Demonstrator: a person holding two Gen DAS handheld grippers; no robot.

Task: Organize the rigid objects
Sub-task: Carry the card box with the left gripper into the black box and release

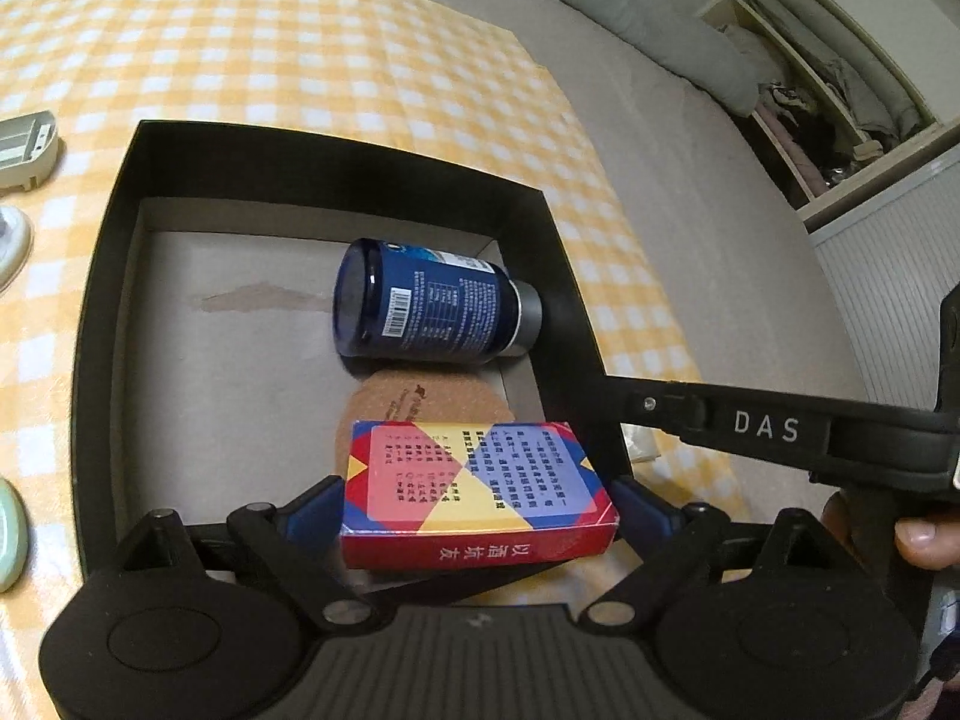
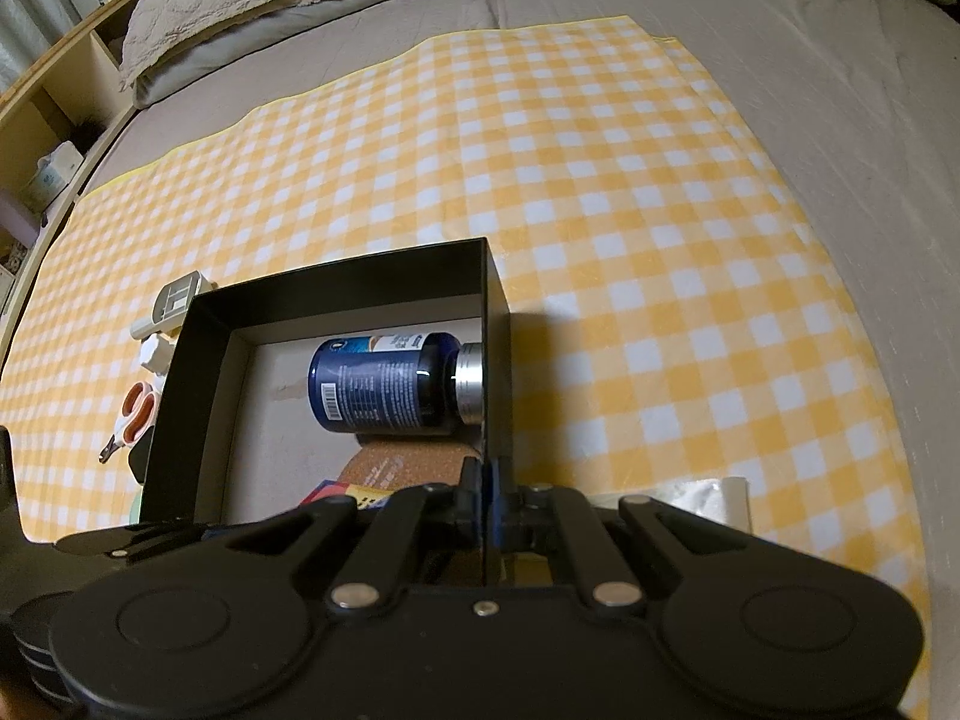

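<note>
**Card box going into the black box**

In the left wrist view, our left claw (image 1: 480, 510) stands wide around a red, yellow and blue card box (image 1: 480, 495), its blue fingers (image 1: 315, 510) flanking the short sides. We cannot tell whether the pads still press on it or have let go. The card box sits at the near end of the black box (image 1: 102, 312), partly over a round cork coaster (image 1: 420, 399). Beyond it a blue bottle (image 1: 420, 300) lies on its side against the right wall. We judge the card box light and stiff, with smooth printed faces, best pinched across its narrow ends. The bottle looks heavier and ready to roll; its body is the place to grip.

In the right wrist view, our right claw (image 2: 483, 498) is closed on the thin right wall of the black box, steadying it on the yellow checked cloth (image 2: 600, 180) spread over the bed (image 2: 780, 30). Scissors (image 2: 135, 414) lie outside the left wall.
</note>
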